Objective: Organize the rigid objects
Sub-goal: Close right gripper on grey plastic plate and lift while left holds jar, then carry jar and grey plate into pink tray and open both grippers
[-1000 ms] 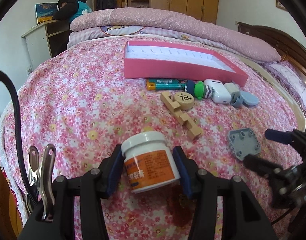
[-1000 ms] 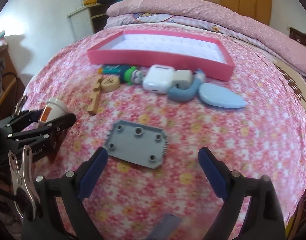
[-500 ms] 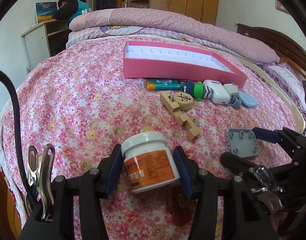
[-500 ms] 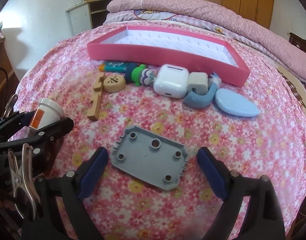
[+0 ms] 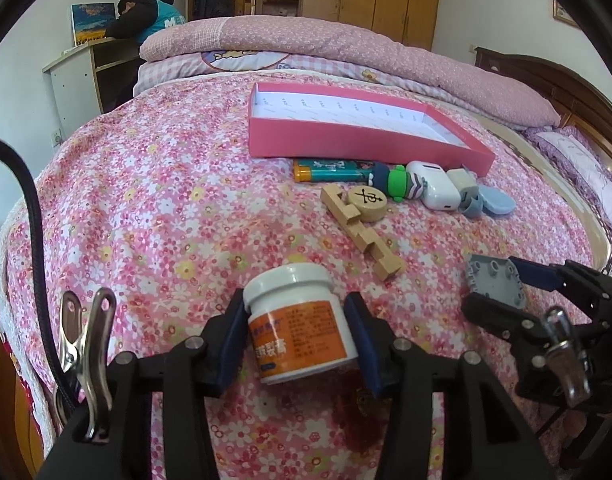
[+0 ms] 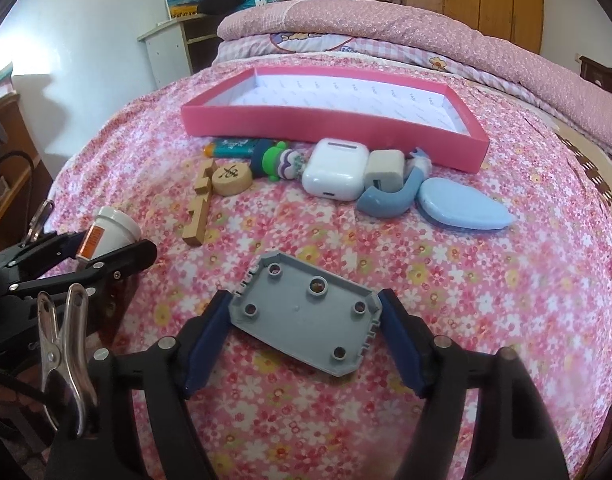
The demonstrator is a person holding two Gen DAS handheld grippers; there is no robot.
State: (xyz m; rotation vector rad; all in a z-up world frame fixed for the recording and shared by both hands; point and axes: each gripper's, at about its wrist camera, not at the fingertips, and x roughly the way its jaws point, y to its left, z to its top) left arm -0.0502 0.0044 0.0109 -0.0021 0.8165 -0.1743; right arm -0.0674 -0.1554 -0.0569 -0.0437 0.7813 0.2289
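Note:
My left gripper [image 5: 296,320] is shut on a white jar with an orange label [image 5: 298,322], held just above the floral bedspread; the jar also shows in the right wrist view [image 6: 106,236]. My right gripper [image 6: 306,316] has closed on a grey plastic plate with round holes [image 6: 306,316], both blue pads touching its ends; the plate also shows in the left wrist view [image 5: 494,280]. A pink tray [image 5: 346,140] with a white inside lies further back on the bed, also in the right wrist view [image 6: 326,120].
In front of the tray lie a lighter [image 6: 230,147], a green figure [image 6: 276,160], a white earbud case [image 6: 336,174], a wooden notched bar [image 6: 200,210], a wooden disc [image 6: 231,178], a charger cube [image 6: 384,170] and light-blue pieces [image 6: 462,206]. Folded quilts lie behind.
My right gripper moved forward over the grey plate and its fingers closed onto the plate's ends. My left gripper kept holding the jar and barely moved.

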